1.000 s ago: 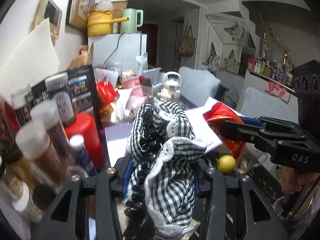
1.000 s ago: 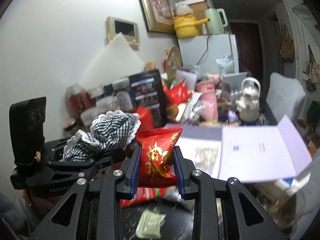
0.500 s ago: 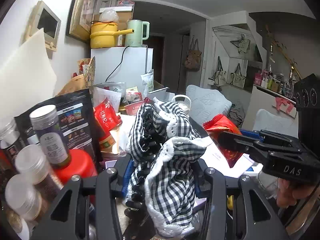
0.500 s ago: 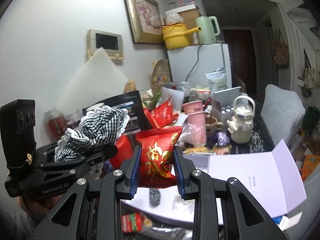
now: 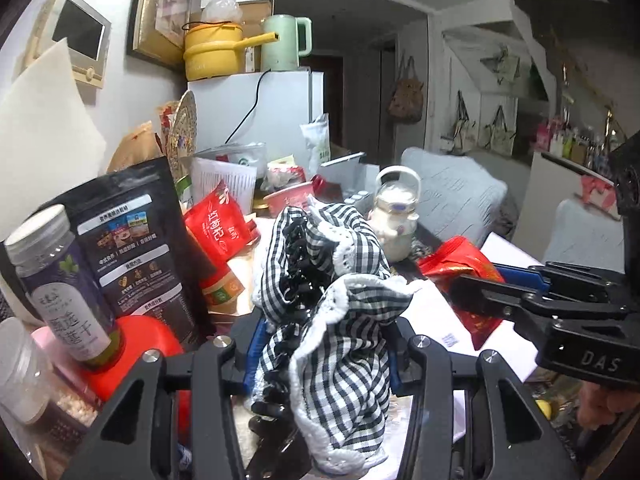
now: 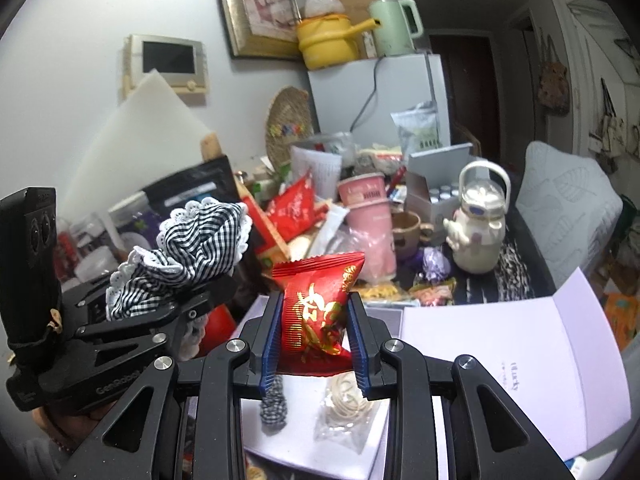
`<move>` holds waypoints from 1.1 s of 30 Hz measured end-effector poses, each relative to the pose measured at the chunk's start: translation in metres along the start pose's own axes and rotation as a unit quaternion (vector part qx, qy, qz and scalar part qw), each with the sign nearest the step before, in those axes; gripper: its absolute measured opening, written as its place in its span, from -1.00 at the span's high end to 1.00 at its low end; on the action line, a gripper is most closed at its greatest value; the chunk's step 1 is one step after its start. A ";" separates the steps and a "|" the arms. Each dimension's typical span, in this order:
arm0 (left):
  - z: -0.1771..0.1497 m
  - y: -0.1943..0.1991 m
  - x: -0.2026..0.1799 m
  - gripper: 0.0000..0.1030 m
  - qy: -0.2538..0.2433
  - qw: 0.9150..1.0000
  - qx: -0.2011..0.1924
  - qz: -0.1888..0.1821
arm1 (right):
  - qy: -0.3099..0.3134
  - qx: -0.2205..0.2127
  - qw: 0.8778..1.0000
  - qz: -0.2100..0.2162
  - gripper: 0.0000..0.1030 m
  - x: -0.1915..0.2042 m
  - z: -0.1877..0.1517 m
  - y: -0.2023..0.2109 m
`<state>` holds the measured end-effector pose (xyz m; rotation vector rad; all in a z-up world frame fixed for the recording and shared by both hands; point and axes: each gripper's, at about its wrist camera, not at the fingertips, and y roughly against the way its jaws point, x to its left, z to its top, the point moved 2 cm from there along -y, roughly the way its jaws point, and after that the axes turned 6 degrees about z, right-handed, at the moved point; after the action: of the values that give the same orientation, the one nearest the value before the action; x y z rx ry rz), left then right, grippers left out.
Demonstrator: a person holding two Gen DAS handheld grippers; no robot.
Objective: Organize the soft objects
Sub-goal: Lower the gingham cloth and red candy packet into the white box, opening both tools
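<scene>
Left gripper (image 5: 320, 344): fingers clamped on a bunched black-and-white gingham cloth with white lace trim (image 5: 336, 320), which stands up between the pads and spills over them
Right gripper (image 6: 314, 336): fingers clamped on a puffy red foil snack packet with gold lettering (image 6: 316, 312), held upright by its middle
Where the soft things are: both are in the air, above the cluttered surface (image 6: 516, 276); neither rests on anything
What has just changed: compared with a second ago, both hands have carried their loads forward together; the white fridge (image 5: 276, 108), the white ceramic teapot (image 6: 480, 236) and the pile of packets and jars loom larger, and the open white folder (image 6: 500, 364) now lies under the right gripper
Grip since then: unchanged in both views, cloth and packet sit the same way between the fingers
Meaning for the task: this looks like the transport stage, with both items picked up and a drop-off spot not yet reached; no clear container shows
Likely next need: a free patch among the clutter, since the limp cloth will slump once released
</scene>
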<state>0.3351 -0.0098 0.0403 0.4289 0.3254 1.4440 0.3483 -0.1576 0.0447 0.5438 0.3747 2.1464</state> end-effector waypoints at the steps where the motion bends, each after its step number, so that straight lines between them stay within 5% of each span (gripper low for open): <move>1: -0.002 -0.006 0.001 0.12 0.004 1.000 0.010 0.000 | -0.004 0.005 1.000 -0.001 0.42 -0.003 -0.002 -0.005; 18: -0.024 -0.074 0.007 0.07 0.000 0.994 0.098 0.041 | -0.003 0.058 0.997 -0.049 0.40 -0.018 -0.023 -0.058; 22: -0.030 -0.086 0.008 -0.12 0.008 0.991 0.131 0.029 | -0.007 0.066 0.996 -0.051 0.12 -0.020 -0.025 -0.062; 28: -0.029 -0.080 0.006 -0.42 -0.002 0.992 0.118 0.051 | -0.006 0.071 0.996 -0.054 0.02 -0.019 -0.026 -0.061; 33: -0.027 -0.074 0.002 -0.43 -0.007 0.992 0.119 0.045 | -0.009 0.069 0.996 -0.054 0.02 -0.019 -0.024 -0.058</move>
<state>0.3875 -0.0108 -0.0181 0.6534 0.4735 1.4941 0.3858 -0.1414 -0.0070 0.6064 0.5338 2.0215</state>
